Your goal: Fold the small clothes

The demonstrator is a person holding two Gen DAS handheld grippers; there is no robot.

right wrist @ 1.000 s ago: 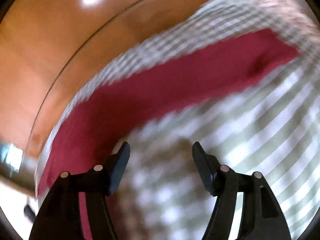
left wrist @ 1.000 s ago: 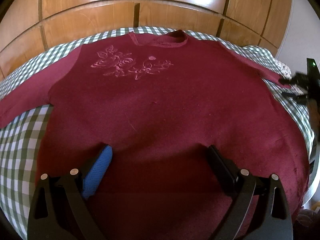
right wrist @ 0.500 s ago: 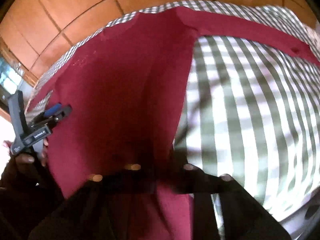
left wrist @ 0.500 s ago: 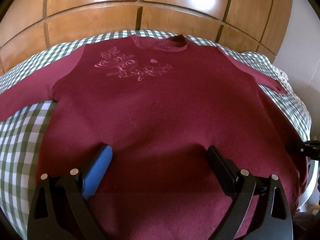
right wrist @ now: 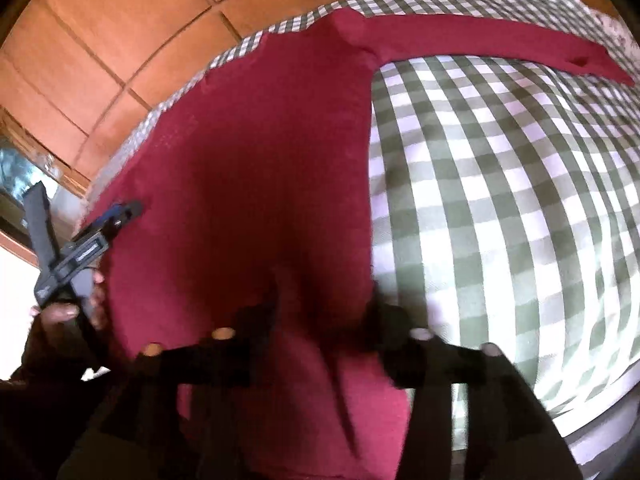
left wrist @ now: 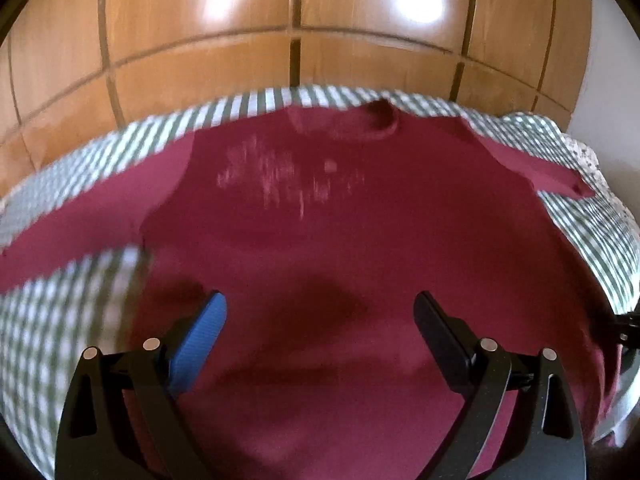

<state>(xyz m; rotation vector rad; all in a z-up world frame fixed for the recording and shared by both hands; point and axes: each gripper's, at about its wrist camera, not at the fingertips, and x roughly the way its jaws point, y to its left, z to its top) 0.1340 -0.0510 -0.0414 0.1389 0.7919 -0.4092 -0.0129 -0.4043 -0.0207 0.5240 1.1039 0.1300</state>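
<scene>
1. Looking down at a maroon sweater (left wrist: 340, 248) spread flat, front up, on a green-checked bedspread (right wrist: 500, 200), neckline at the far edge near the wooden wardrobe doors (left wrist: 296, 20), sleeves out to the left and right.
2. The left gripper (left wrist: 320, 320) hangs over the near hem area with its jaws spread wide and nothing between them. No cloth pinched at all.
3. The right gripper (right wrist: 324, 320) is at the sweater's right-hand side edge near the hem. Its jaws have just been opening, and though blurred they now stand partly apart, with cloth lying between them but not squeezed.
4. Handling guess: soft, light knit, floppy, not fragile. It'll drape and drag across the bedspread rather than hold a shape, so a one-point grab would probably bunch it up.
5. Where I'd grab: the near hem corners, one per gripper, pinching both layers right at the edge. Alternatively take the right sleeve's cuff (right wrist: 592, 62) first and fold it in across the chest.
</scene>
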